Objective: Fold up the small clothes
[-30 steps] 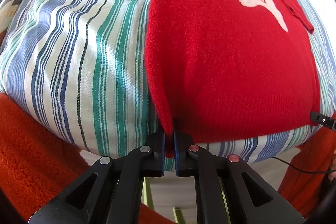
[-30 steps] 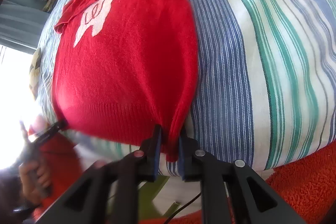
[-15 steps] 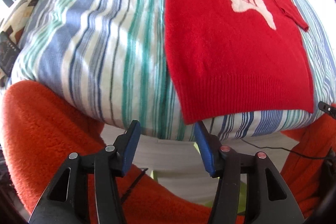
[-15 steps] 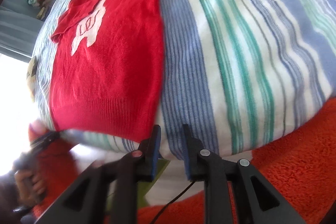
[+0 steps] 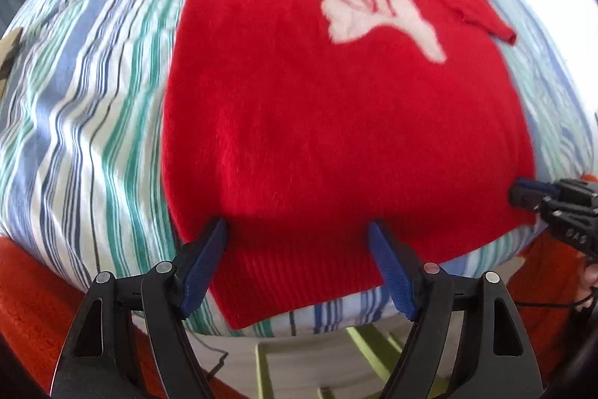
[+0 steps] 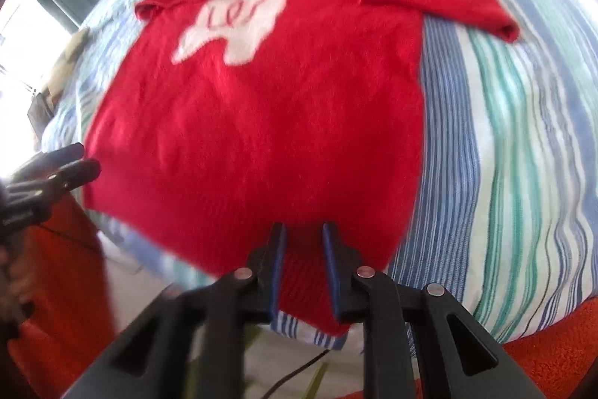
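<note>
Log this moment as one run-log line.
left gripper: open, over sweater hem | right gripper: open, over hem | sweater: flat on striped sheet, not yet folded

The red sweater (image 5: 336,122) carries a white patch (image 5: 377,14) on its chest with three or four short red strokes inside it — in the left wrist view they resemble "101", in the right wrist view "LEr" (image 6: 239,14), yet motion blur and lens distortion prevent a sure reading, and they may be drawn lines rather than letters. The body of the right gripper (image 5: 523,197) shows faint pale embossed marks at the left wrist view's right edge — too small to read.
</note>
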{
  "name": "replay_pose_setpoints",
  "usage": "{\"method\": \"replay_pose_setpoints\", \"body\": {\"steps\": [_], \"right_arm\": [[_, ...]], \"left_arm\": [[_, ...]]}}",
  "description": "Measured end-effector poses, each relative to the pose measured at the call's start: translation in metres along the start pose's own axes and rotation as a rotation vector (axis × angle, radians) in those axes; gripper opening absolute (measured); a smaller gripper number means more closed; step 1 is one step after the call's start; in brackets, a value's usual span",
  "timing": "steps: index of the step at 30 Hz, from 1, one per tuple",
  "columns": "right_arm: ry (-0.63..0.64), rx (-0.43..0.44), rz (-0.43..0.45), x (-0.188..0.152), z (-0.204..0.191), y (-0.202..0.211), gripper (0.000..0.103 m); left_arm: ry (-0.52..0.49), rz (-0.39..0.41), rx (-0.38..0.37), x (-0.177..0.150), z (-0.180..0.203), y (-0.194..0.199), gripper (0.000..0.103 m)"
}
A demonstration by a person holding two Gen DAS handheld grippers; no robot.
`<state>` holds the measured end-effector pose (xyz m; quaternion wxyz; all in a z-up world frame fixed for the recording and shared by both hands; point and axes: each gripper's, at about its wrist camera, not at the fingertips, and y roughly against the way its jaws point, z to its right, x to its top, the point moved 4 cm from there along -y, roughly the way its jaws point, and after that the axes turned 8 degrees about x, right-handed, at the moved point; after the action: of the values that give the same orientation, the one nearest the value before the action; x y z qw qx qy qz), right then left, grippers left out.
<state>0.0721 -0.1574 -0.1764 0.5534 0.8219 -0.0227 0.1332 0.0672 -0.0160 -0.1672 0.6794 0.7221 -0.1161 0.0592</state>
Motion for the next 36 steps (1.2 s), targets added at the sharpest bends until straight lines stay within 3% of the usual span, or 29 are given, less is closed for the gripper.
{"method": "replay_pose_setpoints", "body": {"steps": [4,10,12,14,27,31,34,36], "right_arm": [[-0.027,0.02,-0.005,-0.004,0.006,0.004,0.022],[-0.031,-0.006,0.009,-0.006,0.013,0.025,0.027],[-0.029,-0.024,0.033,-0.011,0.014,0.036,0.037],[-0.038,-0.029,0.056,-0.015,0.015,0.046,0.04],[-0.053,-0.048,0.097,-0.018,0.024,0.064,0.04],[0.056,-0.109,0.138,0.013,0.026,0.078,0.04],[0.158,-0.202,0.211,0.064,0.033,0.086,0.045],[0.217,-0.204,0.219,0.1,0.034,0.076,0.047]], "left_arm": [[-0.048,0.036,0.027,-0.01,0.001,0.01,0.082],[0.002,0.046,0.024,-0.012,-0.006,0.027,0.082],[0.02,0.058,0.029,-0.012,-0.008,0.034,0.082],[0.03,0.067,0.039,-0.009,-0.012,0.037,0.082],[0.033,0.126,0.117,-0.01,-0.023,0.047,0.083],[0.111,0.153,0.124,-0.01,-0.043,0.05,0.084],[0.183,0.155,0.125,-0.008,-0.06,0.046,0.084],[0.219,0.156,0.13,-0.009,-0.068,0.045,0.084]]}}
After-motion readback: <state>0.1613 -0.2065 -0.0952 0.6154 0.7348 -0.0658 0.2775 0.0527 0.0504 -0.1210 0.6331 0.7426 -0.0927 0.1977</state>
